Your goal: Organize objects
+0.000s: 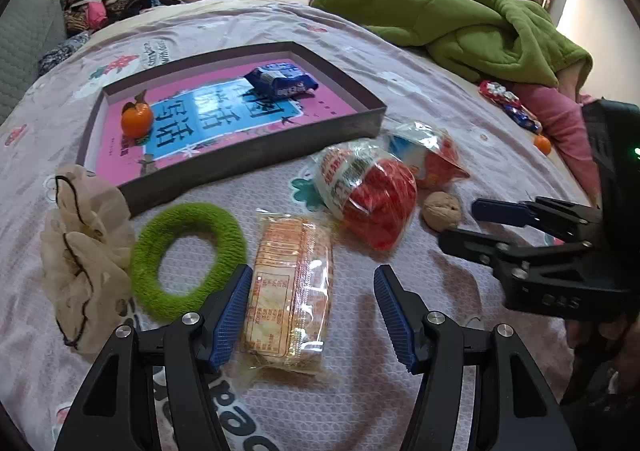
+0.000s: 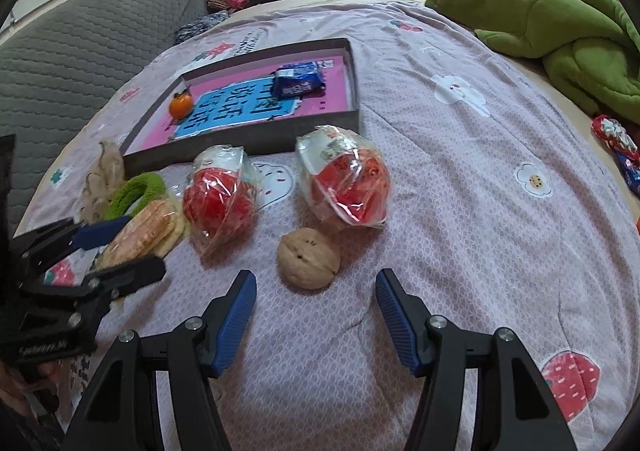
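Observation:
A shallow grey box (image 1: pixel 256 149) with a pink book inside lies on the bed and holds an orange (image 1: pixel 137 119) and a blue snack pack (image 1: pixel 282 81). My left gripper (image 1: pixel 312 315) is open, its fingers on either side of an orange cracker pack (image 1: pixel 290 283). A green knit ring (image 1: pixel 186 255) and a beige scrunchie (image 1: pixel 80 251) lie to its left. My right gripper (image 2: pixel 316 315) is open just short of a walnut (image 2: pixel 308 257). Two clear bags of red snacks (image 2: pixel 220 199) (image 2: pixel 346 183) lie beyond it, in front of the box (image 2: pixel 248 139).
A green blanket (image 1: pixel 460 15) is heaped at the far right of the lilac quilt (image 2: pixel 460 171). A red and blue candy pack (image 1: pixel 508 105) and a second small orange (image 1: pixel 542 143) lie near it. A grey cushion (image 2: pixel 80 51) sits at left; clothes are piled behind.

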Demonstrator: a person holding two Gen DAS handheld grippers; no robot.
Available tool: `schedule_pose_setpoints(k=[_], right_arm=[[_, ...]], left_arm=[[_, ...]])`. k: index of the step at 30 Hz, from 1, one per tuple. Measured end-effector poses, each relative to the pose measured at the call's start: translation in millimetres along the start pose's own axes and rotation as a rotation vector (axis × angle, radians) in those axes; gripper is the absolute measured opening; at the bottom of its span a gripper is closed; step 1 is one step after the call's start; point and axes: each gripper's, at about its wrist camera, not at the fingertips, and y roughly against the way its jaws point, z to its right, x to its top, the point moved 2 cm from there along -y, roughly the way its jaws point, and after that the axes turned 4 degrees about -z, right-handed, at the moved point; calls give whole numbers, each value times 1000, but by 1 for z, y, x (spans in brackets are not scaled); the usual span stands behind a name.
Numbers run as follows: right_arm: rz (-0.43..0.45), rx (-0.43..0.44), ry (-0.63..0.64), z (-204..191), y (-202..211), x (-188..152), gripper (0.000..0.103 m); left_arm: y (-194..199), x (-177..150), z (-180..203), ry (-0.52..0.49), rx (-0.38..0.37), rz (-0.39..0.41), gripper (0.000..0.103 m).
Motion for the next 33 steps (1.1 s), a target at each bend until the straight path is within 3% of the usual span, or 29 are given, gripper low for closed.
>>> schedule_pose_setpoints(k=[8,14,17,20,25,33], right_arm=[[21,-18,0,1,-13,5,61],[28,-26,33,-4,-17,8,49],[24,-17,53,-8,-18,7,35],[28,-29,76,-12,-18,6,35],[28,-7,72,-12,-15,4,35],[25,38,58,-14,-7,-1,35]], left_arm=[[-7,3,8,2,7,-13,64],[-13,8,11,7,40,-25,64],[-18,9,12,4,62,-35,64],[-19,10,12,15,64,-35,64],[-17,10,9,39,50,-32,40],[-13,4,15,26,63,-26,40]])
